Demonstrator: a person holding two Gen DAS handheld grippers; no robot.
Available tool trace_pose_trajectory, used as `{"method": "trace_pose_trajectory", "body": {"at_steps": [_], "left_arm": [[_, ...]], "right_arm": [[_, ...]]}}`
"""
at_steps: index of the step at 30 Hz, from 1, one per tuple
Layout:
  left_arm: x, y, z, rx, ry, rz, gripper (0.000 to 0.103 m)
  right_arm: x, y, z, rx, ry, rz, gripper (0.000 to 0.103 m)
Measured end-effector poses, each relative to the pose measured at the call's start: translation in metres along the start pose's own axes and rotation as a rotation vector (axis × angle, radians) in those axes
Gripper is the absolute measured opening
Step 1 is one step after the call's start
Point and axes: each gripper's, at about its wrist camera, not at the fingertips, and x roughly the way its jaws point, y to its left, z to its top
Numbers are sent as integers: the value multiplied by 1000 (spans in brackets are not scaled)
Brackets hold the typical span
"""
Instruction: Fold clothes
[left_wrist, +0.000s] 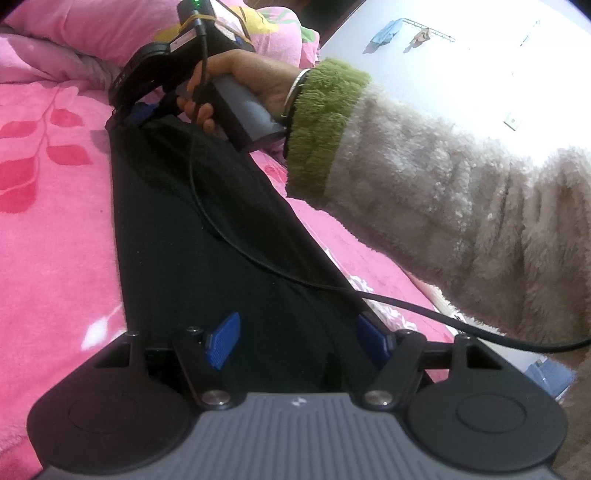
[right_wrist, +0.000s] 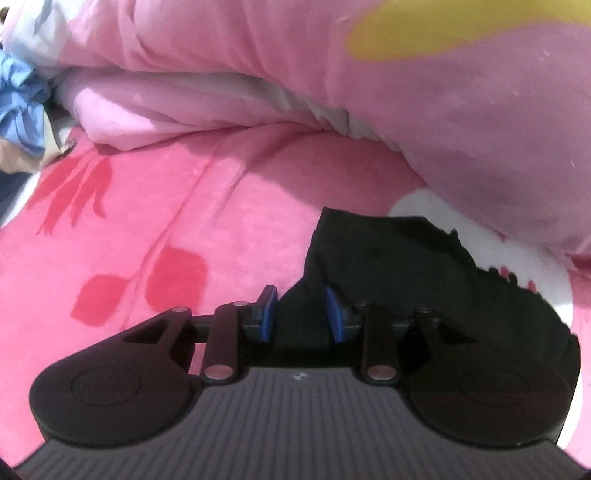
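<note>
A black garment (left_wrist: 207, 236) lies as a long folded strip on the pink bed. In the left wrist view my left gripper (left_wrist: 298, 339) sits at the strip's near end, open. Its blue pads (left_wrist: 223, 339) are spread wide over the cloth. A hand holds my right gripper (left_wrist: 136, 114) at the strip's far end. In the right wrist view the right gripper (right_wrist: 302, 315) has the black garment (right_wrist: 388, 258) bunched between its blue pads (right_wrist: 267, 314), and a corner of the cloth stands up beyond them.
A pink blanket with red leaf prints (left_wrist: 55, 192) covers the bed. A pink quilt and pillow (right_wrist: 443, 110) are piled just beyond the right gripper. A fluffy sleeve with a green cuff (left_wrist: 424, 199) and a black cable (left_wrist: 406, 306) cross above the garment. The bed's edge runs on the right.
</note>
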Motion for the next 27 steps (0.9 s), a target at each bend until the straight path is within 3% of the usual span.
{"method": "trace_pose_trajectory", "body": {"at_steps": [1, 2, 4, 8, 10, 12, 14, 16, 18, 20, 21, 24, 27], "left_arm": [[-1, -1, 0, 0, 0, 0, 71], [-1, -1, -1, 0, 0, 0, 71], [-1, -1, -1, 0, -1, 0, 71], [1, 1, 1, -3, -1, -2, 71], [1, 1, 1, -4, -1, -3, 71], [1, 1, 1, -3, -1, -2, 71], [3, 1, 1, -3, -1, -1, 71], [4, 1, 1, -2, 0, -1, 71], [3, 0, 0, -2, 0, -1, 71], [3, 0, 0, -5, 0, -3, 71], [2, 0, 0, -6, 0, -5, 71], [3, 3, 1, -9, 0, -6, 71], [4, 4, 1, -7, 0, -5, 72]], "right_arm": [[3, -1, 1, 18, -22, 30, 7], [7, -3, 3, 38, -45, 64, 5], [3, -11, 4, 99, -113, 198, 4], [-14, -41, 12, 233, -221, 247, 7], [-20, -65, 12, 299, -225, 244, 7], [-15, -94, 7, 369, -147, 298, 11], [-8, -121, -5, 461, -66, 297, 18], [8, -150, -17, 570, -38, 316, 16], [19, -181, -27, 709, -81, 382, 12], [12, -199, -32, 767, -216, 366, 15], [4, -205, -34, 771, -286, 314, 18], [-7, -225, -53, 848, -312, 415, 18], [-22, -225, -71, 793, -274, 510, 23]]}}
